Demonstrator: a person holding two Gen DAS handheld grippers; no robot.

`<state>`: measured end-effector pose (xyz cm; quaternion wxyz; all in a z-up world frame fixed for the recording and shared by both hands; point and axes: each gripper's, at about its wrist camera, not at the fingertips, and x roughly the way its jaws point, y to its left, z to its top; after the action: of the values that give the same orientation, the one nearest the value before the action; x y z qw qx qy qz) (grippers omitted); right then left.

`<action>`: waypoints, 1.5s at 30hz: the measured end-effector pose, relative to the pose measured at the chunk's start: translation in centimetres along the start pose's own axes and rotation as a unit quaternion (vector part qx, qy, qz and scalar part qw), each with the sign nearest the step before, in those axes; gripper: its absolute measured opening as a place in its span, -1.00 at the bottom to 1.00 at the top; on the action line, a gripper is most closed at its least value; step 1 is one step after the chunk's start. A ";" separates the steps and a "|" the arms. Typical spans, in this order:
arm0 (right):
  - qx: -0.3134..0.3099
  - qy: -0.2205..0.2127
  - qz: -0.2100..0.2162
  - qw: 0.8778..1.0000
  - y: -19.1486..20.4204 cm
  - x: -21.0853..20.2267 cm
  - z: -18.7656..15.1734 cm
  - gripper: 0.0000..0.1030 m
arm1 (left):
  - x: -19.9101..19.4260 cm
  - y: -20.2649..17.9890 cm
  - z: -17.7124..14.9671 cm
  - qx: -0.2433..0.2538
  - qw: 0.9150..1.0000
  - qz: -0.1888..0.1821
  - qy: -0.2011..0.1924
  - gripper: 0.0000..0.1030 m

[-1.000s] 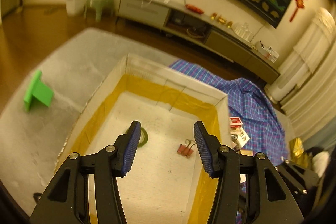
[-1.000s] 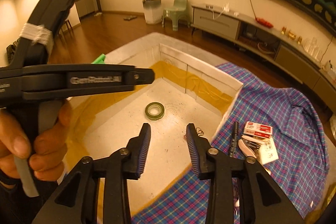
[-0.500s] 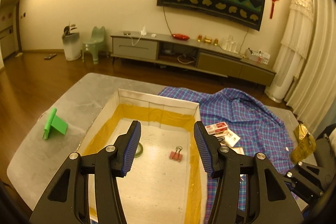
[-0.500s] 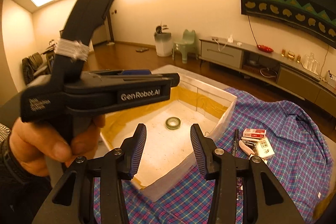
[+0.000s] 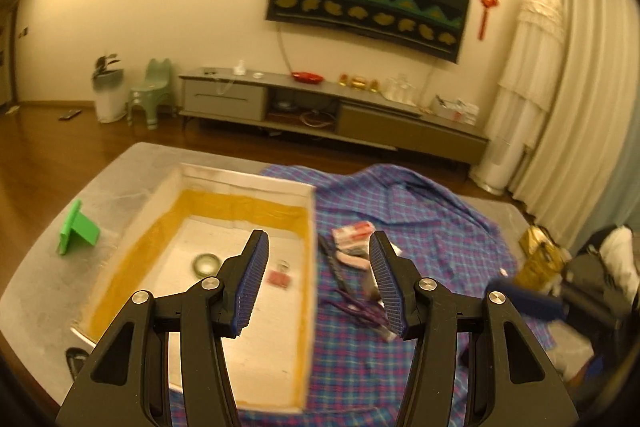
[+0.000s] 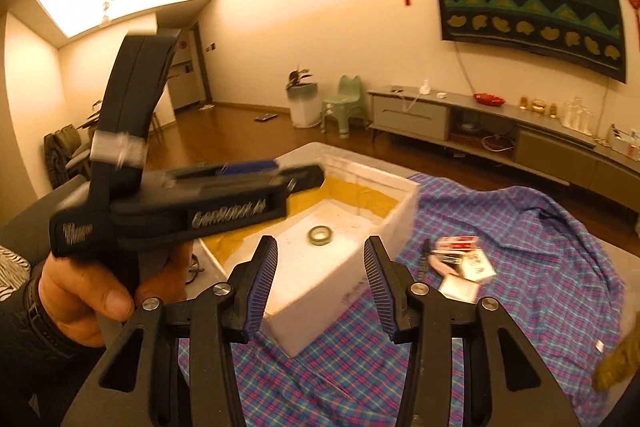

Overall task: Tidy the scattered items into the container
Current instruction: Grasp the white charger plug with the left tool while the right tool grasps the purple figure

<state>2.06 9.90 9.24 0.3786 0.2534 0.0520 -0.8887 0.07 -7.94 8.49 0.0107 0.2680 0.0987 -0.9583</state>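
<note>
A white foam box (image 5: 308, 227) with yellow tape inside stands on the table; it also shows in the right wrist view (image 6: 396, 211). In it lie a green tape roll (image 5: 206, 263) (image 6: 321, 235) and a red binder clip (image 5: 279, 278). On the plaid cloth (image 5: 420, 239) right of the box lie a black pen (image 5: 334, 263) (image 6: 425, 259), a red-and-white staple box (image 5: 354, 231) (image 6: 456, 243), a pink-handled tool (image 5: 352, 261) and a purple item (image 5: 360, 311). My left gripper (image 5: 316, 285) is open and empty, above the box's right wall. My right gripper (image 6: 320, 287) is open and empty, above the box's near corner.
A green stand (image 5: 76, 227) sits on the grey table (image 5: 52, 287) left of the box. The left gripper's body and the hand holding it (image 6: 160, 211) fill the left of the right wrist view. A gold packet (image 5: 538, 259) lies at the far right.
Both grippers have risen and pulled back from the box. The left one has swung right, so the scattered items on the cloth now show between its fingers. Both stay open.
</note>
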 end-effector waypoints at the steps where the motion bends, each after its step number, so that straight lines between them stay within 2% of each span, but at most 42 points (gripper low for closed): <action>1: 0.003 0.003 -0.008 1.000 -0.6 -0.3 -0.2 -0.07 | -0.1 -0.6 -0.2 0.001 1.000 -0.008 0.002 0.07; 7: 0.044 0.016 -0.059 0.997 -4.7 -1.6 -1.7 -0.07 | 1.3 -3.5 -1.3 0.021 0.999 -0.027 0.033 0.07; 12: 0.048 0.059 -0.078 0.994 -6.8 0.7 -3.6 -0.07 | 3.3 -4.4 -2.1 0.007 0.997 -0.036 0.065 0.07; 15: 0.033 0.090 -0.075 0.993 -7.2 3.2 -5.6 -0.07 | 4.8 -4.4 -2.7 -0.003 0.997 -0.029 0.077 0.07; 20: 0.003 0.147 -0.079 0.986 -8.3 9.0 -8.5 -0.06 | 6.6 -4.0 -2.8 -0.028 0.994 -0.040 0.096 0.07; 23: 0.008 0.156 -0.074 0.985 -9.4 11.5 -9.0 0.00 | 7.7 -4.0 -2.8 -0.032 0.993 -0.039 0.106 0.07; 25: 0.008 0.162 -0.058 0.985 -9.9 13.1 -9.1 0.16 | 8.6 -4.0 -2.8 -0.035 0.992 -0.041 0.111 0.07; 32: -0.024 0.190 -0.042 0.981 -10.0 17.4 -10.3 0.20 | 10.8 -3.4 -2.6 -0.058 0.989 -0.047 0.131 0.07; 33: -0.035 0.181 -0.043 0.982 -9.8 17.3 -10.5 0.17 | 11.0 -3.4 -2.5 -0.058 0.989 -0.046 0.131 0.07; 35: -0.051 0.181 -0.051 0.981 -9.8 17.1 -10.6 -0.12 | 11.5 -3.4 -2.5 -0.058 0.988 -0.043 0.133 0.07; 36: -0.046 0.184 -0.048 0.981 -10.0 16.8 -10.6 -0.17 | 11.8 -3.4 -2.5 -0.059 0.988 -0.043 0.134 0.07; 40: -0.010 0.192 -0.047 0.980 -11.4 14.9 -11.0 -0.18 | 12.8 -3.9 -2.8 -0.060 0.987 -0.045 0.142 0.07; 45: 0.111 0.176 -0.018 0.978 -15.3 10.7 -11.4 -0.18 | 13.2 -6.1 -3.0 -0.040 0.988 -0.059 0.140 0.07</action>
<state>-10.20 17.05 -7.39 0.3170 0.4449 0.0234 -0.8373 -10.12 -0.90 0.28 -0.0489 0.3927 0.1534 -0.9054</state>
